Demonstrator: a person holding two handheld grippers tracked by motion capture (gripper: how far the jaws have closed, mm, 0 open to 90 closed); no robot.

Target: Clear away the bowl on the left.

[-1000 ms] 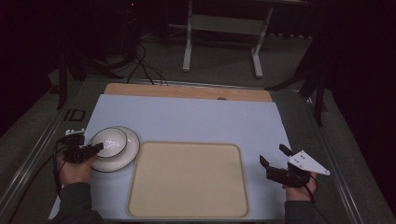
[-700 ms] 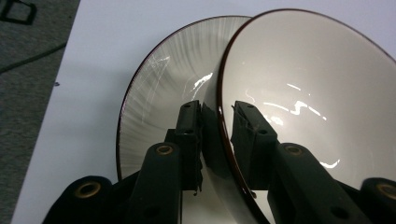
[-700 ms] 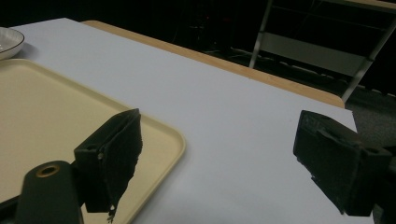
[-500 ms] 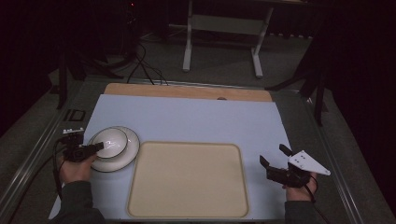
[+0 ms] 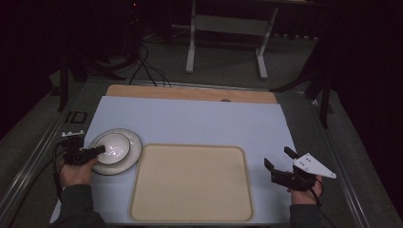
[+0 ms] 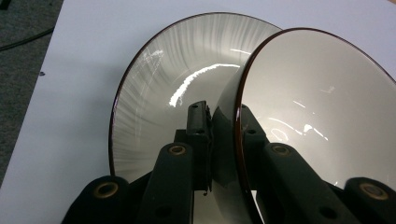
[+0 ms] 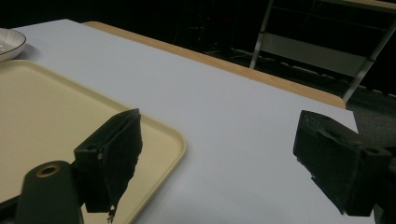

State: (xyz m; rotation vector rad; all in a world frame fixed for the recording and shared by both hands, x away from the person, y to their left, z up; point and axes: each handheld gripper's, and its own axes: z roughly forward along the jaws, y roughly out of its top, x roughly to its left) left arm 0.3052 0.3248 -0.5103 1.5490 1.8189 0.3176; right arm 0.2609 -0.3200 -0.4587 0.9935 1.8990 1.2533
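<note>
A white bowl (image 5: 114,145) with a dark rim sits on a white plate (image 5: 133,153) at the table's left. My left gripper (image 5: 91,152) is shut on the bowl's near wall. In the left gripper view one jaw lies inside the bowl (image 6: 322,98) and the other outside it, over the plate (image 6: 154,88), so the gripper (image 6: 219,116) clamps the rim. A beige tray (image 5: 190,183) lies empty at the front middle. Right of the tray, my right gripper (image 5: 279,158) stands open and empty; the right gripper view shows the gripper (image 7: 219,154) above the tray's corner (image 7: 159,135) and the table.
The pale blue table cover (image 5: 199,121) ends in a wooden strip (image 5: 190,92) at the far edge. Beyond it the floor holds a metal stand (image 5: 225,28) and cables (image 5: 142,66). A small white part (image 5: 72,134) lies off the cover's left edge.
The left gripper's jaws appear to have narrowed onto the bowl's rim, with the hand barely shifting. The right gripper has not moved.
</note>
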